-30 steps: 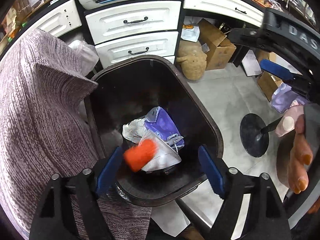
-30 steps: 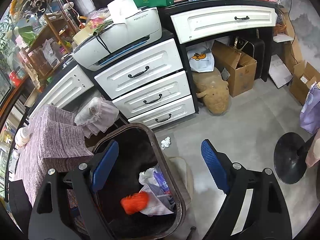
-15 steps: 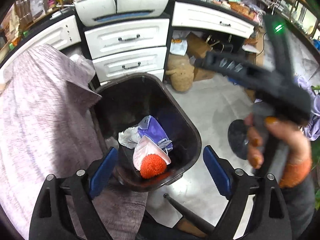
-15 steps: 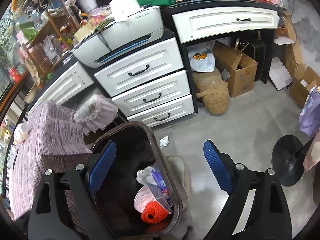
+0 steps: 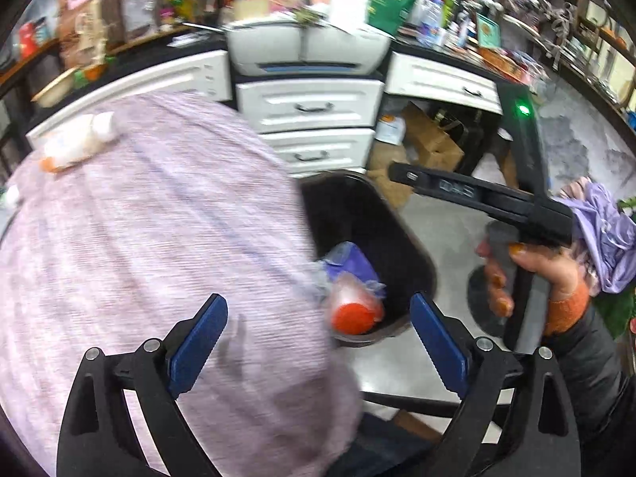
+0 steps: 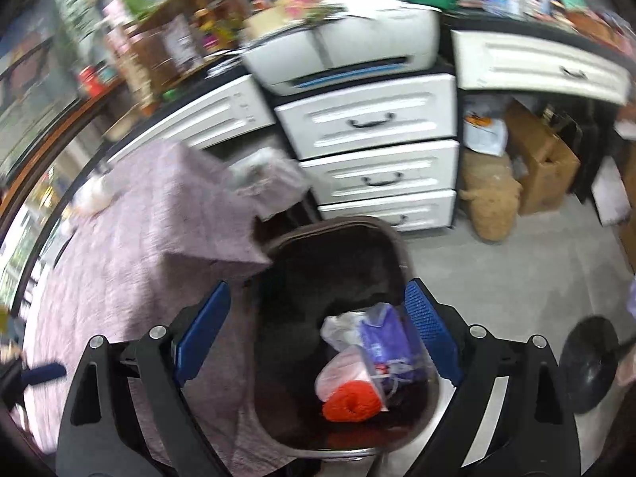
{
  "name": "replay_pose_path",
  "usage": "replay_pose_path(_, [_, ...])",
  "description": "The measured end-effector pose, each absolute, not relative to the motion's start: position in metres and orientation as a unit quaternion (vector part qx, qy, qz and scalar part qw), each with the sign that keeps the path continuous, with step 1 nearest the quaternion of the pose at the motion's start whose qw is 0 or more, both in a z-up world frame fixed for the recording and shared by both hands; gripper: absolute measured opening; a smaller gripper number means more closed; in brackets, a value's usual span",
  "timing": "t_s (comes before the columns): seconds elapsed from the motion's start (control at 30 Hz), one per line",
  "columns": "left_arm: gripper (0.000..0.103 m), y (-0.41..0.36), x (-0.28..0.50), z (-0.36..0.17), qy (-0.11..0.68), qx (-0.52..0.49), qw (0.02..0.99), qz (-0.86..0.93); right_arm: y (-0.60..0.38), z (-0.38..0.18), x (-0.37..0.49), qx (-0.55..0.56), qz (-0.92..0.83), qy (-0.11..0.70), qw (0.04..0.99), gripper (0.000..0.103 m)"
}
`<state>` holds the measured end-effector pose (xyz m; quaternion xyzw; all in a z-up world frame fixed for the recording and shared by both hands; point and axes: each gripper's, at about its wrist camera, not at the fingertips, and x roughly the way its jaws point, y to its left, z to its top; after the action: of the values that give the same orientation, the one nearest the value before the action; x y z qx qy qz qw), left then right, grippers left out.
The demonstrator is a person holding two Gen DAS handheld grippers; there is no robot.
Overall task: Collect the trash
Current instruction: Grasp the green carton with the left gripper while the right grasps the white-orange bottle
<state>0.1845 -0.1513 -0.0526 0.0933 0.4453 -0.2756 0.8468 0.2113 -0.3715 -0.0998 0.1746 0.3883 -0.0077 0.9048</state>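
A dark waste bin (image 5: pixel 401 218) (image 6: pixel 338 226) stands on the floor beside a table under a mauve cloth (image 5: pixel 139 238) (image 6: pixel 139 262). In the bin lie an orange yarn ball (image 5: pixel 351 316) (image 6: pixel 349 399), a clear wrapper (image 6: pixel 342 369) and a purple packet (image 6: pixel 383 342). My left gripper (image 5: pixel 318 330) hangs above the cloth's edge, jaws opening, nothing between them. My right gripper (image 6: pixel 318 298) hovers open and empty over the bin; in the left wrist view a hand (image 5: pixel 528 266) holds it. A white bottle-like item (image 5: pixel 75 143) (image 6: pixel 93 196) lies on the cloth.
White drawers (image 6: pixel 373 127) with a printer (image 6: pixel 357 47) on top stand behind the bin. Cardboard boxes (image 6: pixel 544 159) and a tan stuffed sack (image 6: pixel 493 202) sit under the desk. A crumpled plastic bag (image 6: pixel 266 183) hangs at the table corner. A black round stand base (image 6: pixel 592 361) sits on the floor at right.
The orange ball fell from between my left jaws into the bin and lies there. My left gripper rose and swung back over the cloth. My right gripper shifted over the bin.
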Motion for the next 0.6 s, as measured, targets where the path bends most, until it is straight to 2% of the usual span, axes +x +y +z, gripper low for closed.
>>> replay_pose_path(0.27, [0.094, -0.069, 0.212, -0.038, 0.432, 0.081, 0.876, -0.197, -0.291, -0.070, 0.236, 0.110, 0.110, 0.385, 0.910, 0.088])
replay_pose_path(0.47, [0.094, 0.000, 0.262, -0.032, 0.442, 0.079, 0.885, -0.128, -0.221, -0.052, 0.268, 0.042, 0.193, 0.394, 0.897, 0.088])
replay_pose_path(0.6, [0.094, 0.044, 0.311, -0.029, 0.451, 0.133, 0.878, -0.087, -0.177, -0.042, 0.299, -0.012, 0.239, 0.400, 0.885, 0.088])
